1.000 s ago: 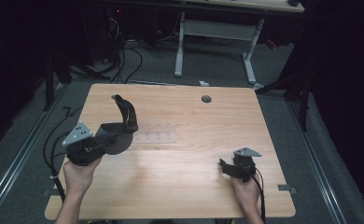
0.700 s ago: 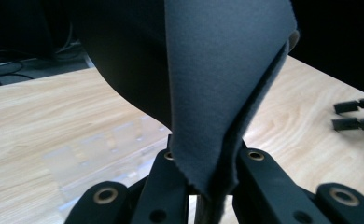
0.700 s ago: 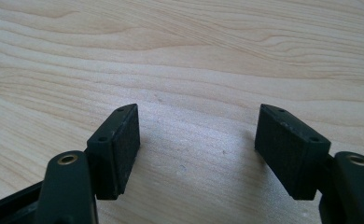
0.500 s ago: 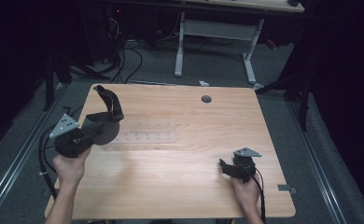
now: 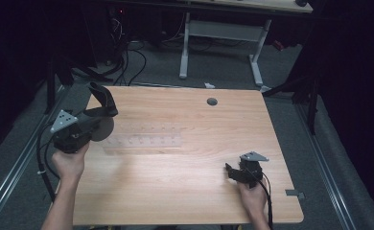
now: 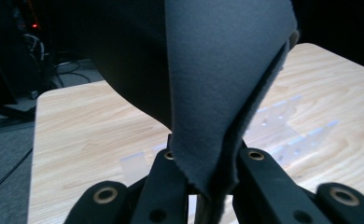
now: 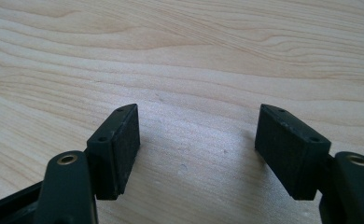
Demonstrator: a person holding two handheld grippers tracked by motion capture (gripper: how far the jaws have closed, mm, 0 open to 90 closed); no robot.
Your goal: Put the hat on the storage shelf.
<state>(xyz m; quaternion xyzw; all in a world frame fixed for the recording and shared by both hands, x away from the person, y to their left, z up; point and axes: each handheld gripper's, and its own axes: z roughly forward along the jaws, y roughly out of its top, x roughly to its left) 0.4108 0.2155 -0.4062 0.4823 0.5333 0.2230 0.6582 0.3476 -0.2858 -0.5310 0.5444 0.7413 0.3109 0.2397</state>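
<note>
Between our left gripper's (image 6: 203,186) clenched fingers (image 6: 171,182) hangs the grey cloth (image 6: 222,84) (pinched at one edge, probably to carry it); our right gripper (image 7: 196,149) rests released on the table (image 7: 194,56).

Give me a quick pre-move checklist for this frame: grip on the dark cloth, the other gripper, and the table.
1. Left gripper shut on the dark cloth: ok, fabric is pinched between its jaws.
2. Cloth lifted off the table: ok in the high view, it sticks up from the gripper.
3. Right gripper free: ok, jaws open, nothing between them.
4. Right gripper resting on the wood: cannot tell.
5. Clear plastic strip out of the cloth's way: ok, it lies flat beside the left gripper.
</note>
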